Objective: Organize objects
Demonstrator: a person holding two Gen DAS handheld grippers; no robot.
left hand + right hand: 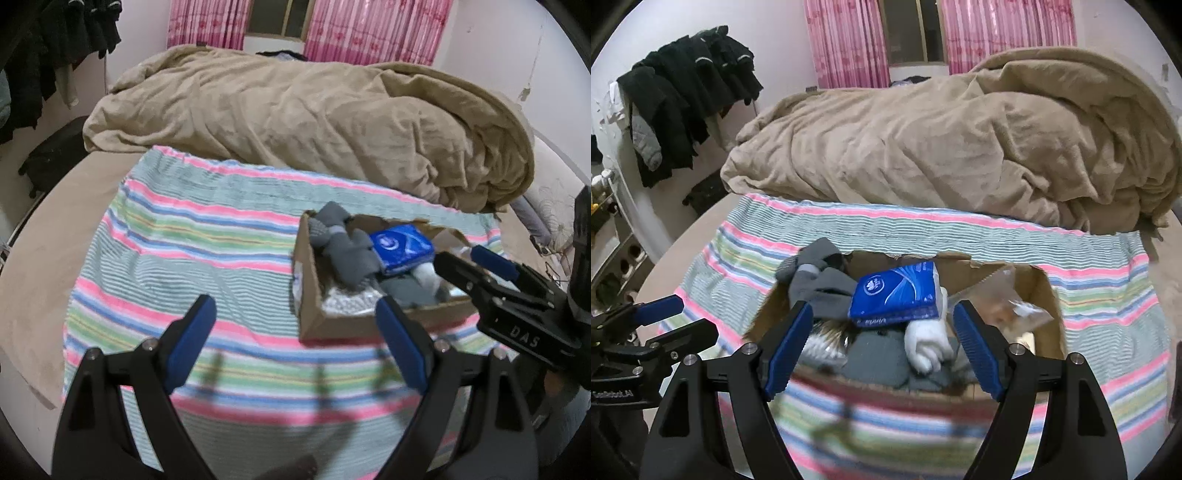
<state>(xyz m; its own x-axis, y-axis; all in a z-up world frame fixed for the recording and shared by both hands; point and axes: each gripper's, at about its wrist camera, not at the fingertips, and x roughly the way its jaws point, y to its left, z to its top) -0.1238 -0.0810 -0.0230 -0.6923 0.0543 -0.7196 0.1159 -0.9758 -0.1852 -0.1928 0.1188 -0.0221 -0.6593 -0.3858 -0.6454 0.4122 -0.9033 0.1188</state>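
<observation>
Sorting looks nearly done: socks (820, 291), tissue pack (897, 295) and a white glove (929, 345) already lie in the box (1049, 306) on the bed's striped towel (184, 236), nothing loose outside, and my left tongs (295, 347) and right tongs (882, 350) both hang spread and empty.

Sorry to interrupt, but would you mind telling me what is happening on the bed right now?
A person is tidying small items with two handheld grippers. A cardboard box sits on a striped towel on the bed, already holding grey socks, a blue tissue pack, a white sock and a clear plastic bag. The right gripper is open and empty in front of the box; the left gripper is open and empty over the towel beside it.
</observation>
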